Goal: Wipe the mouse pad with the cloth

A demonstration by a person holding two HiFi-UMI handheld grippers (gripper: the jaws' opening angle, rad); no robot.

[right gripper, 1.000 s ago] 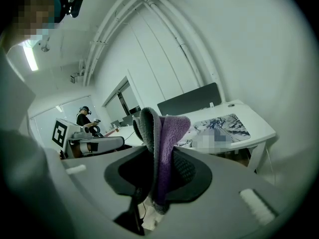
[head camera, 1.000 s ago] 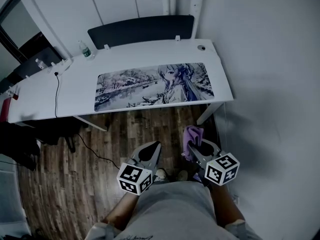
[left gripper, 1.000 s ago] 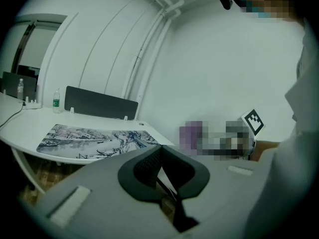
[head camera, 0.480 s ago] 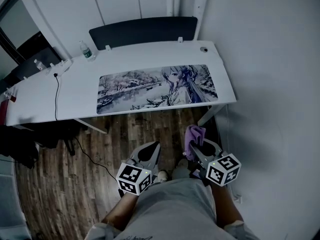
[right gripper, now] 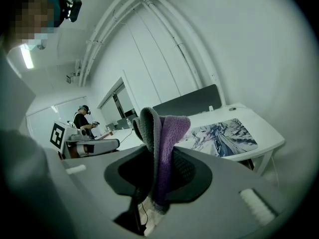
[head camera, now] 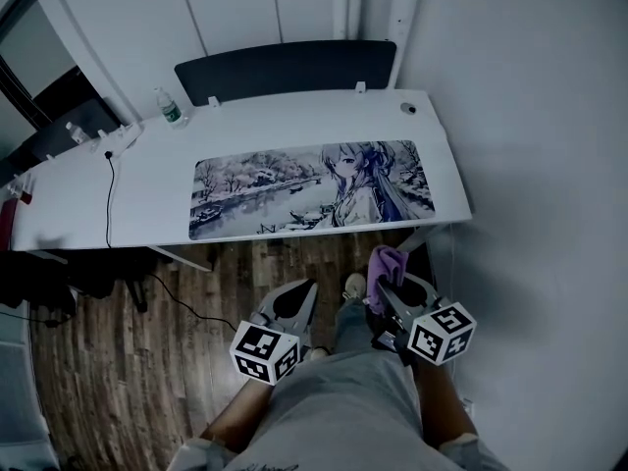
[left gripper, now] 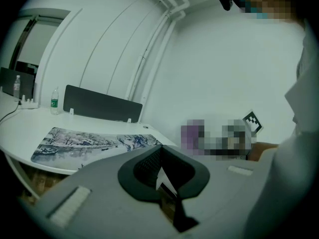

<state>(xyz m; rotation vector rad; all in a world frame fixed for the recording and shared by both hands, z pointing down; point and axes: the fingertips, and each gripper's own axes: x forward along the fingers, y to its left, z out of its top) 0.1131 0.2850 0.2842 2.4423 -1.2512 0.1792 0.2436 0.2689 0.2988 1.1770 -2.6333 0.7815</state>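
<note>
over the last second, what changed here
The person stepped toward the desk; it and the mouse pad sit lower in the head view, nearer the grippers. Nothing taken or released: the right gripper still clamps the cloth, the left gripper stays shut and empty.

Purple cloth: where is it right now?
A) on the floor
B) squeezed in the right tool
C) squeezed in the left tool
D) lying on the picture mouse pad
B: the purple cloth sticks up from between the jaws of the right tool, which are clamped on it, while the left tool holds nothing and the mouse pad has nothing on it.
</note>
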